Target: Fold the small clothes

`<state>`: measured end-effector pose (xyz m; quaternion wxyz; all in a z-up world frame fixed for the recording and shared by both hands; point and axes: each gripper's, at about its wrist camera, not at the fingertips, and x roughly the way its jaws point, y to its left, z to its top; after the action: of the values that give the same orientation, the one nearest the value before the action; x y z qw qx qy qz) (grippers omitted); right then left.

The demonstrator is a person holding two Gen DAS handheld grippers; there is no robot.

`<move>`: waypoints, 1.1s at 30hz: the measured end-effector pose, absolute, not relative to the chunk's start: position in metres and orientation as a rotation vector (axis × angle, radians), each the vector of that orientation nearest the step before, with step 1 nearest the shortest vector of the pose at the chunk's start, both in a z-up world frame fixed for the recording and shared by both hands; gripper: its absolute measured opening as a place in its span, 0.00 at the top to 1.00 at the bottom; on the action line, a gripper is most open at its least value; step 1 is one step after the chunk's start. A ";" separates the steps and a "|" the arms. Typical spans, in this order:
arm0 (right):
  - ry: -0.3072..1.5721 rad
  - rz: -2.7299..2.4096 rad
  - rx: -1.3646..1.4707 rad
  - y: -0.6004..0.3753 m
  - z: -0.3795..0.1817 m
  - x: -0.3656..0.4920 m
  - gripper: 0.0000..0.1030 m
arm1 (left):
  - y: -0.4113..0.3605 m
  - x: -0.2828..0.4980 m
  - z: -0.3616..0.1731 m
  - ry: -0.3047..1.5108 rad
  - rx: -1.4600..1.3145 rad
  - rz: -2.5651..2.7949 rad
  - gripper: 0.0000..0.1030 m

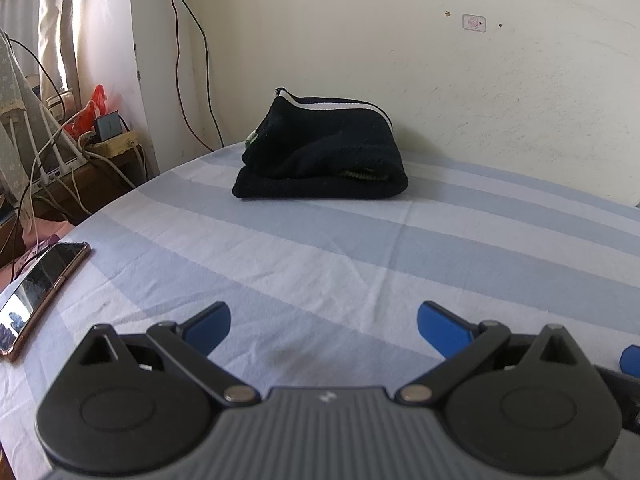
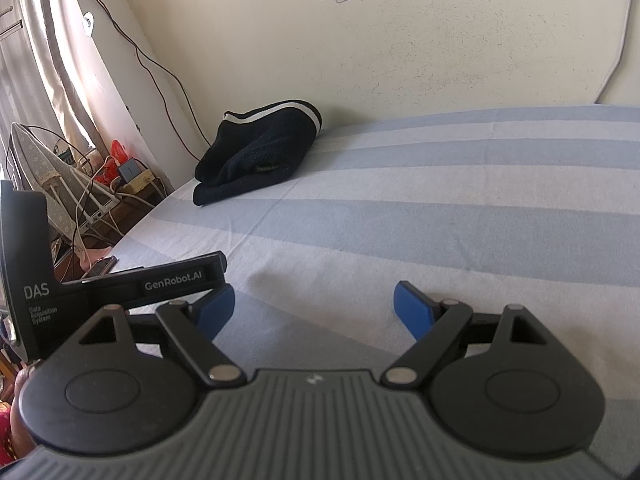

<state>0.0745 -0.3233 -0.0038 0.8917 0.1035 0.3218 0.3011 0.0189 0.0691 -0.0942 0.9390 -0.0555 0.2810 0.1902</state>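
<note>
both cameras sit low behind their own fingers, tilted down across the striped bed (image 1: 360, 264) toward the wall; both catch the folded dark garment (image 1: 324, 152) far beyond the fingertips.

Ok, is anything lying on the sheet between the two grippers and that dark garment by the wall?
Nothing visible. Only bare striped sheet lies between the open left gripper, the open right gripper and the dark garment. The phone sits off at the bed's left edge, clear of the path.
</note>
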 end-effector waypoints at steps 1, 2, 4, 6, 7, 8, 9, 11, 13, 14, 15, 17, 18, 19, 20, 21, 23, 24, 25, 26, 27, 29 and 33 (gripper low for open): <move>0.668 0.625 0.215 -0.323 -0.004 0.074 0.14 | 0.069 0.019 -0.094 0.573 -0.112 0.388 0.00; 0.668 0.625 0.215 -0.323 -0.004 0.075 0.14 | 0.069 0.019 -0.094 0.573 -0.110 0.388 0.00; 0.668 0.625 0.215 -0.323 -0.004 0.075 0.14 | 0.069 0.019 -0.094 0.572 -0.109 0.386 0.00; 0.668 0.625 0.215 -0.323 -0.004 0.074 0.14 | 0.070 0.019 -0.095 0.572 -0.109 0.384 0.00; 0.668 0.625 0.215 -0.323 -0.004 0.074 0.14 | 0.070 0.019 -0.095 0.572 -0.109 0.383 0.00; 0.668 0.625 0.214 -0.323 -0.004 0.074 0.14 | 0.070 0.019 -0.095 0.573 -0.109 0.383 0.00; 0.668 0.625 0.214 -0.323 -0.004 0.074 0.14 | 0.070 0.019 -0.095 0.573 -0.109 0.382 0.00; 0.668 0.625 0.214 -0.323 -0.004 0.074 0.14 | 0.069 0.018 -0.095 0.572 -0.108 0.381 0.00; 0.668 0.625 0.214 -0.324 -0.003 0.074 0.14 | 0.069 0.018 -0.095 0.572 -0.107 0.378 0.00; 0.668 0.625 0.214 -0.324 -0.003 0.074 0.14 | 0.069 0.018 -0.095 0.571 -0.107 0.375 0.00; 0.668 0.625 0.214 -0.324 -0.003 0.074 0.14 | 0.069 0.019 -0.095 0.571 -0.108 0.375 0.00; 0.668 0.625 0.214 -0.324 -0.003 0.074 0.14 | 0.069 0.018 -0.095 0.571 -0.109 0.375 0.00; 0.668 0.625 0.214 -0.324 -0.003 0.074 0.14 | 0.069 0.018 -0.095 0.571 -0.110 0.373 0.00; 0.668 0.625 0.214 -0.324 -0.003 0.074 0.14 | 0.069 0.018 -0.095 0.571 -0.111 0.372 0.00; 0.668 0.625 0.214 -0.324 -0.003 0.074 0.14 | 0.069 0.018 -0.096 0.570 -0.111 0.371 0.00; 0.668 0.625 0.214 -0.324 -0.003 0.074 0.14 | 0.069 0.018 -0.095 0.570 -0.112 0.371 0.00; 0.668 0.625 0.214 -0.324 -0.003 0.074 0.14 | 0.069 0.018 -0.095 0.568 -0.113 0.369 0.00; 0.668 0.625 0.214 -0.324 -0.003 0.074 0.14 | 0.068 0.017 -0.095 0.567 -0.114 0.369 0.00; 0.668 0.625 0.214 -0.324 -0.003 0.074 0.14 | 0.068 0.017 -0.095 0.567 -0.116 0.368 0.00; 0.668 0.625 0.214 -0.324 -0.003 0.074 0.14 | 0.069 0.017 -0.095 0.566 -0.117 0.367 0.00; 0.668 0.625 0.214 -0.324 -0.003 0.074 0.14 | 0.069 0.017 -0.095 0.566 -0.118 0.366 0.00; 0.668 0.625 0.214 -0.324 -0.003 0.074 0.14 | 0.069 0.017 -0.095 0.566 -0.119 0.364 0.00; 0.668 0.625 0.214 -0.324 -0.004 0.074 0.14 | 0.069 0.017 -0.095 0.562 -0.116 0.361 0.00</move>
<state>0.0744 -0.3240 -0.0036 0.8917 0.1031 0.3218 0.3012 0.0173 0.0695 -0.0950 0.9431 -0.0571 0.2757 0.1771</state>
